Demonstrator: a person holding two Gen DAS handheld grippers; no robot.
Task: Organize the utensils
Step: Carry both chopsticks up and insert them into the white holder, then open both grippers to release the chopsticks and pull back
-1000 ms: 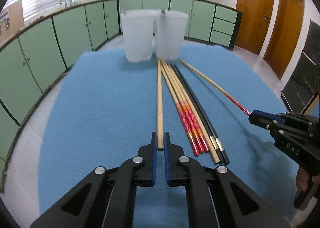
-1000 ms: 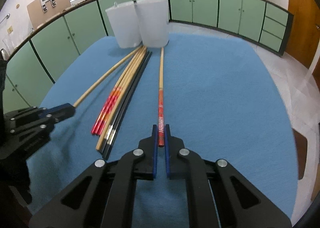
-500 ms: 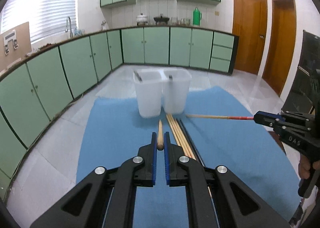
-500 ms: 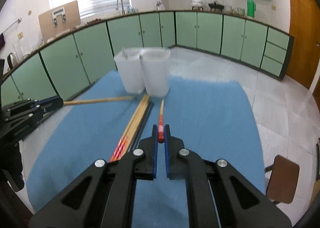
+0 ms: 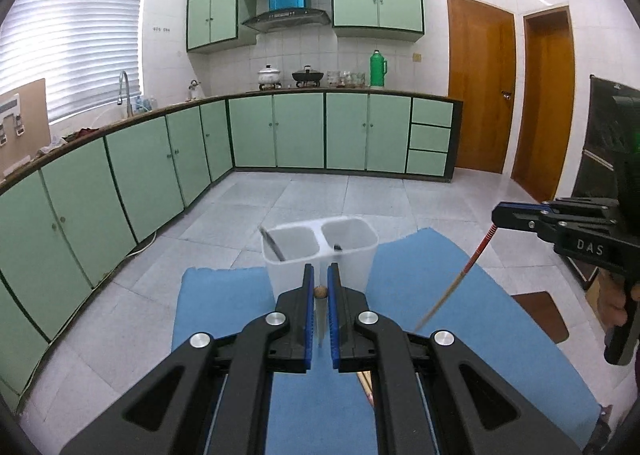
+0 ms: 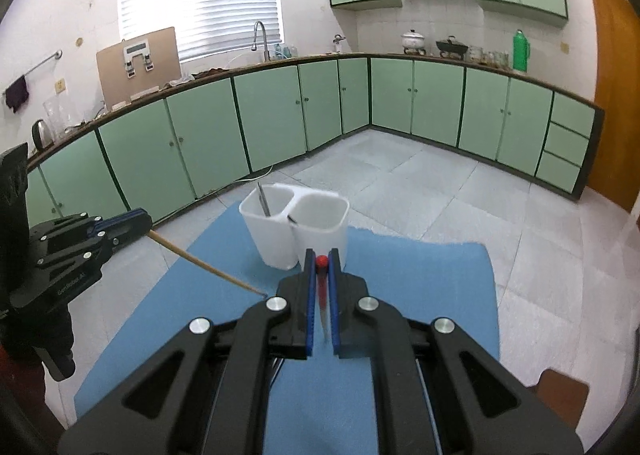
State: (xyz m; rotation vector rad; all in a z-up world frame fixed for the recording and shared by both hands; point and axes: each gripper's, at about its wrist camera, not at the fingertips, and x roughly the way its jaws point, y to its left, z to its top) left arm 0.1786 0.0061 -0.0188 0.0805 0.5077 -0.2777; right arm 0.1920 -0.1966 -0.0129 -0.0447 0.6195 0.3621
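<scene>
Chopstick point(image 5: 319, 292) pinched between left fingers point(image 5: 307, 295)

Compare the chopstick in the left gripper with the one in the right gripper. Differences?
1. Colour: the left gripper holds a plain wooden chopstick; the right gripper holds a chopstick with a red banded end.
2. Pose: the wooden chopstick slopes shallowly toward the blue mat; the red-ended chopstick hangs more steeply.

Shared: both are pinched at the thick end, lifted, tips pointing down, near the white two-cup holder.
</scene>
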